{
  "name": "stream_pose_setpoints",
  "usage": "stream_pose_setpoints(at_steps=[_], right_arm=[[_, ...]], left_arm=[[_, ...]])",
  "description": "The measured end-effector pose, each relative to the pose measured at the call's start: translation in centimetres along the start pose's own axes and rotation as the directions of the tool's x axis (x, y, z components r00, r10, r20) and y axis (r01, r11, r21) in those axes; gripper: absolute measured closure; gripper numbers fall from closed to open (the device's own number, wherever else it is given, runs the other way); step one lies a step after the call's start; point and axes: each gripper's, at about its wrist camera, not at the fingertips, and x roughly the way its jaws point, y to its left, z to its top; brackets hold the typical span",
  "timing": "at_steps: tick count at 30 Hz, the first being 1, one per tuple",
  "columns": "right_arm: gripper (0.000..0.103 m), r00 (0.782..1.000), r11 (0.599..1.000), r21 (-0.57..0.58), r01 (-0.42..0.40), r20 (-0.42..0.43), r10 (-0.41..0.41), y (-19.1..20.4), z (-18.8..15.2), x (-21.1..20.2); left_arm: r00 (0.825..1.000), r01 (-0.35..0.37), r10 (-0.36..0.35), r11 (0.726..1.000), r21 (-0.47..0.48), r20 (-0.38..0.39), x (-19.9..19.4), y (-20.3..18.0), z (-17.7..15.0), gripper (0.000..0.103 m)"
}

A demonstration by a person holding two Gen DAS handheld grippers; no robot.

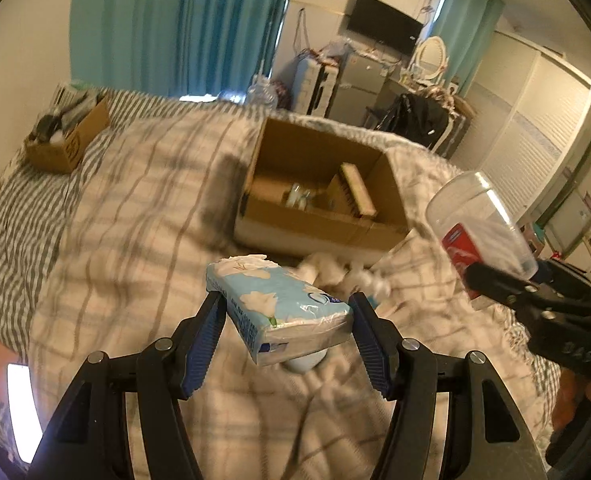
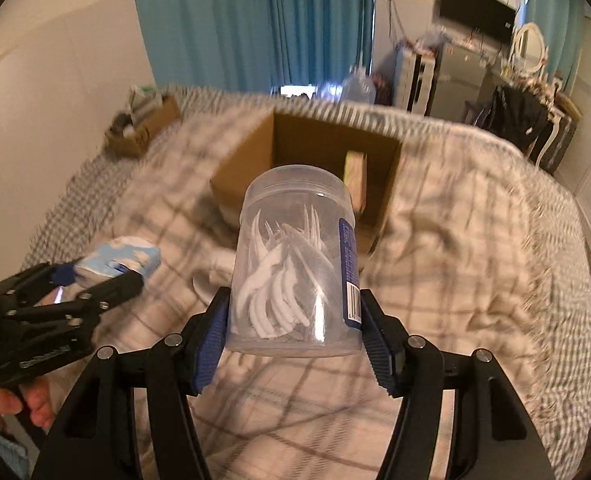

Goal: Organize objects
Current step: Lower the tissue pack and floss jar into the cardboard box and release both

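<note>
My left gripper (image 1: 285,312) is shut on a light-blue tissue pack (image 1: 279,306) and holds it above the checked bedspread, short of an open cardboard box (image 1: 319,224). My right gripper (image 2: 293,316) is shut on a clear plastic jar (image 2: 295,264) of white floss picks, also held above the bed. The jar shows in the left wrist view (image 1: 479,224) at the right, and the tissue pack shows in the right wrist view (image 2: 123,260) at the left. The box (image 2: 251,156) lies ahead of both and holds a brush (image 1: 357,192) and other small items.
A second, smaller cardboard box (image 1: 65,140) with items sits at the bed's far left corner. White crumpled tissues (image 1: 347,272) and a white object (image 1: 305,362) lie on the bedspread below the left gripper. Curtains, a fridge and a dresser stand beyond the bed.
</note>
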Motion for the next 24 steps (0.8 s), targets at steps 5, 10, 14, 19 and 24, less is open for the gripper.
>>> stream_pose_setpoints(at_steps=[5, 10, 14, 19, 24], right_arm=[[0.042, 0.996, 1.000, -0.004, 0.001, 0.088, -0.001, -1.6, 3.5, -1.8], [0.042, 0.990, 1.000, 0.005, -0.024, 0.138, 0.023, -3.2, 7.9, -1.0], [0.042, 0.991, 0.999, 0.027, -0.041, 0.128, 0.037, -4.1, 10.8, 2.4], [0.042, 0.996, 0.996, 0.043, -0.075, 0.050, 0.073, -4.8, 12.4, 9.4], [0.042, 0.994, 0.989, 0.102, -0.110, 0.000, 0.111, -6.2, 12.3, 15.4]], left_arm=[[0.999, -0.009, 0.005, 0.998, 0.067, 0.048, 0.5, -2.2, 4.1, 0.038], [0.997, -0.001, -0.007, 0.994, 0.105, 0.076, 3.0, -3.4, 8.4, 0.038], [0.997, 0.018, -0.027, 0.992, 0.129, 0.067, 6.9, -3.8, 11.2, 0.038], [0.999, 0.037, -0.040, 0.989, 0.144, 0.016, 12.7, -3.4, 12.5, 0.038], [0.998, 0.053, -0.047, 0.989, 0.136, -0.043, 17.1, -2.5, 11.7, 0.038]])
